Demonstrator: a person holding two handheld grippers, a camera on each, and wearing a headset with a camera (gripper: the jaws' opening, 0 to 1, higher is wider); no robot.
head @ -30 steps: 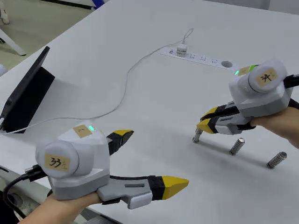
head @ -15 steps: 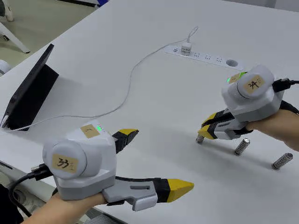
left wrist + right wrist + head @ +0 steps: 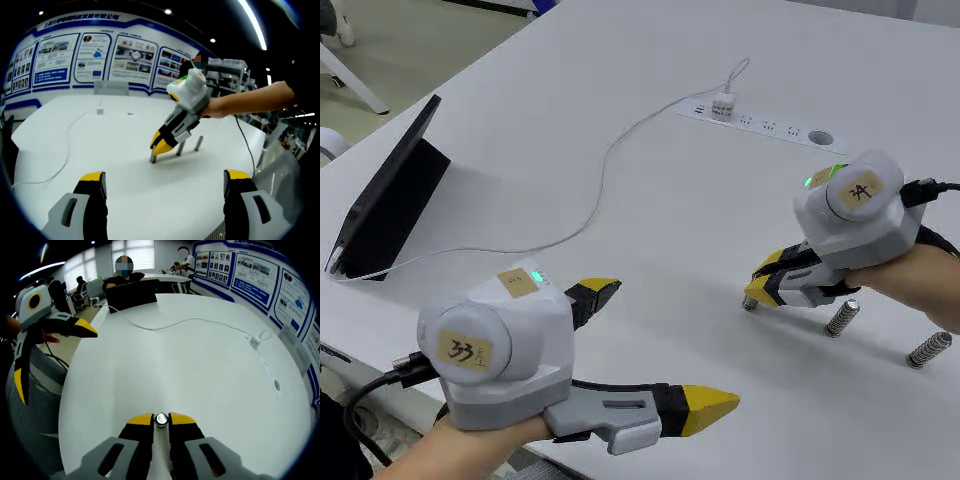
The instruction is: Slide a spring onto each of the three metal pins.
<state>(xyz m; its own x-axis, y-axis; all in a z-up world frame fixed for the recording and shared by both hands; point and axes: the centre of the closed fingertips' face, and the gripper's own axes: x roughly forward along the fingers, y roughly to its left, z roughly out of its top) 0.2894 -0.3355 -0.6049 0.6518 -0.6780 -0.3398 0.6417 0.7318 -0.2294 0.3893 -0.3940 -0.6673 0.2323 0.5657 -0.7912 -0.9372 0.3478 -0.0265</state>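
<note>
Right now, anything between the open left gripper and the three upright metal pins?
Nothing stands on the white tabletop ahead of the yellow-tipped left gripper. The right gripper is shut on the nearest metal pin; the other two spring-wrapped pins stand free.

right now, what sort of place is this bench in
Probably an office or lab showroom: blue-framed poster boards line the wall, and a large white table carries a power strip.

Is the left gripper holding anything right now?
No, the left gripper is wide open, with just bare white table between its yellow tips.
</note>
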